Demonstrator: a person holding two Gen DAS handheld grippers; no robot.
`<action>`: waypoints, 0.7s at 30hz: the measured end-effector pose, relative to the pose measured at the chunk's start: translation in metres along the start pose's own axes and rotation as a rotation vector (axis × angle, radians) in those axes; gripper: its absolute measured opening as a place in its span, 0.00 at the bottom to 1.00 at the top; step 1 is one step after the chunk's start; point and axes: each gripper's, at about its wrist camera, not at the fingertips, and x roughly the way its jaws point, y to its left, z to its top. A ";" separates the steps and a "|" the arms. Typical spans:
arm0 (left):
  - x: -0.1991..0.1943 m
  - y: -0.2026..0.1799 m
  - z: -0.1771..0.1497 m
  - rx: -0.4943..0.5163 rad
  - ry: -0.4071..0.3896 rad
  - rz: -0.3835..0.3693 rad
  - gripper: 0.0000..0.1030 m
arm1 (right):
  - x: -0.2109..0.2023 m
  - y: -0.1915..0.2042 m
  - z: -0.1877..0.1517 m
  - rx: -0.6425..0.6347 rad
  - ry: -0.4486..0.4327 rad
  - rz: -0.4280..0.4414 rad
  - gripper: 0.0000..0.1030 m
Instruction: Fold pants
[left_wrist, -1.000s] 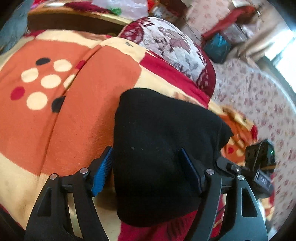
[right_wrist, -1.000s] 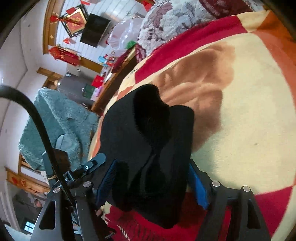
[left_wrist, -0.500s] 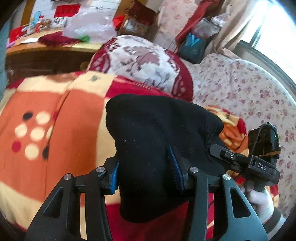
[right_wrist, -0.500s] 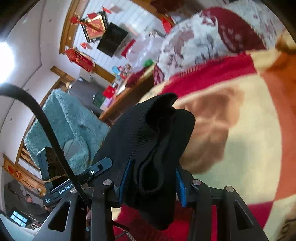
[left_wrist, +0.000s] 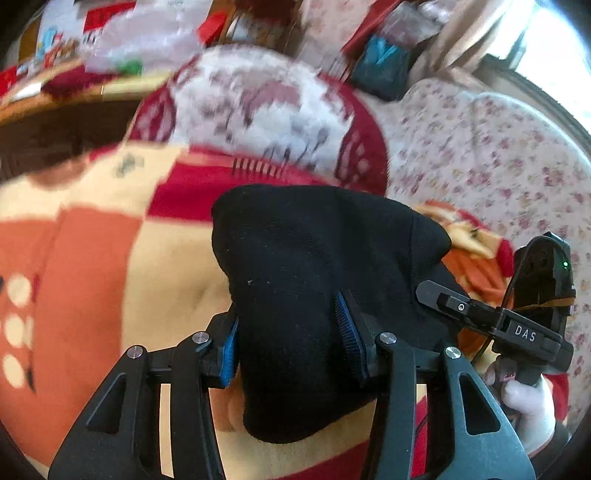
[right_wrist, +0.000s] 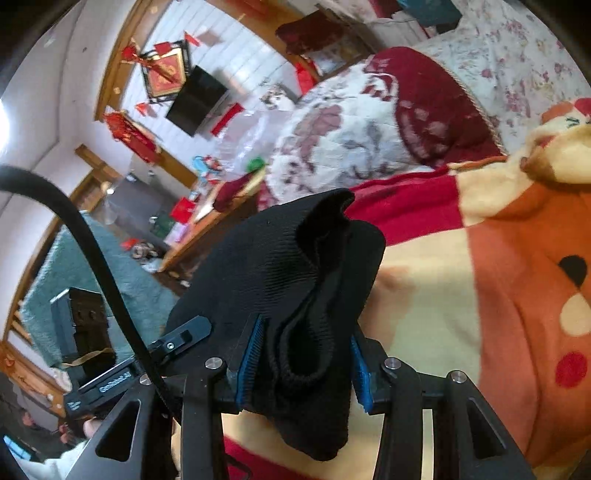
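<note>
**Both grippers clamping the black pants, fabric bunched over the blanket**

Left gripper (left_wrist: 291, 343) is sitting about half closed, blue pads (left_wrist: 349, 341) pressing into a thick wad of the black pants (left_wrist: 317, 266) from both sides. Fabric is bulging up ahead of the fingers and hanging down below them.

Right gripper (right_wrist: 301, 363) is doing the same on its end — jaws partway closed, blue pads (right_wrist: 249, 363) squeezing a ribbed, folded section of the pants (right_wrist: 280, 266), possibly the waistband or a cuff; cannot tell which. A loop of fabric is drooping between the fingers.

Pants are stretching between the two tools over the orange, cream and red blanket (left_wrist: 92, 258); whether any of the fabric is touching the blanket is hidden. In the left view the right tool is showing at the right edge, and vice versa.

Background is smearing with motion blur — a red-and-white floral pillow (left_wrist: 266, 114) is lying beyond the blanket, and a floral sheet (left_wrist: 498, 147) is covering the bed on the right.
</note>
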 end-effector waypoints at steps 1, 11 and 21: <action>0.009 0.002 -0.006 -0.011 0.025 0.023 0.47 | 0.006 -0.005 -0.003 0.009 0.017 -0.028 0.45; 0.009 0.021 -0.028 -0.060 0.013 0.053 0.71 | 0.010 -0.026 -0.017 -0.002 0.053 -0.185 0.67; -0.028 0.016 -0.031 -0.064 -0.039 0.131 0.71 | -0.028 0.038 -0.003 -0.129 -0.069 -0.123 0.67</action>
